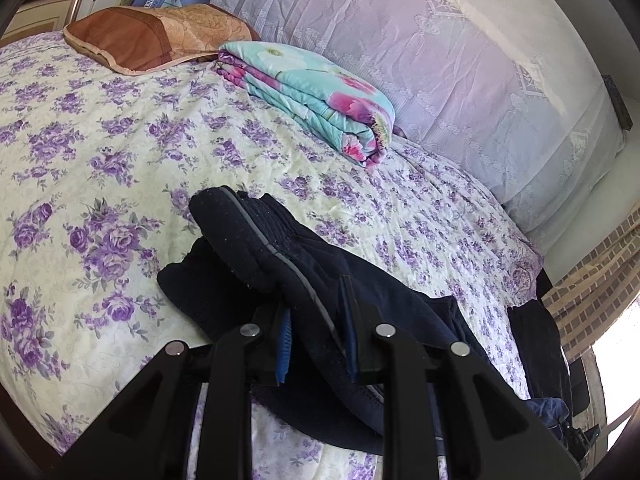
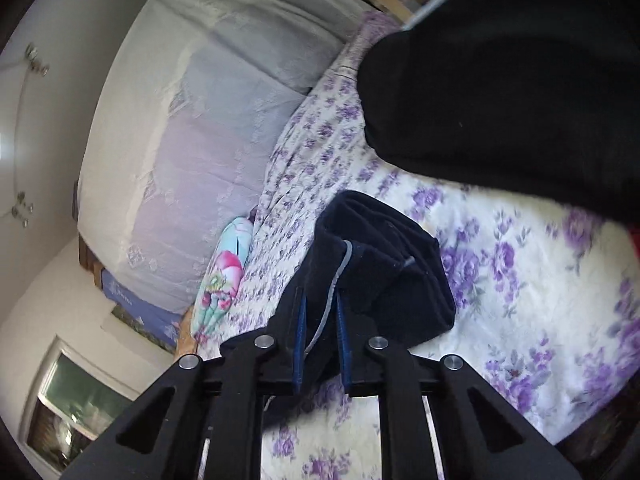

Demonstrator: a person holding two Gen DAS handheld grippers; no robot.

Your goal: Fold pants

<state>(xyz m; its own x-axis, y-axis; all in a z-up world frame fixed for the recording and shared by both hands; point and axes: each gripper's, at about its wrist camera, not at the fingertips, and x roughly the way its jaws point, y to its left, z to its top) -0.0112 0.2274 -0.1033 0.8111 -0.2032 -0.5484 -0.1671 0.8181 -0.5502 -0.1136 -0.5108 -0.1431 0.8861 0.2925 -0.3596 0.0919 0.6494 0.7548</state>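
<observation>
Two grippers, both clamped on the same garment. Left gripper (image 1: pixel 316 316): blue-padded jaws pinch a thick fold of the dark navy fleece pants with a thin grey side stripe (image 1: pixel 256 248); cloth runs through the jaws and on over the bed. Right gripper (image 2: pixel 322 320): jaws pinch another bunch of those pants (image 2: pixel 384 264), grey stripe running down between the pads.

Pants sit bunched on the cream bedspread printed with purple roses (image 1: pixel 100 168), partly lifted at the grip points, rest draped toward the bed's near edge.

No containers in view. On the bed only: a folded turquoise quilt with pink flowers (image 1: pixel 312 92), near the lavender lace-covered headboard (image 1: pixel 440 60), and a brown and tan pillow (image 1: pixel 152 36) just beside the quilt.

Right wrist view: large black mass (image 2: pixel 520 80) fills top right, out of focus; cannot tell what it is.
</observation>
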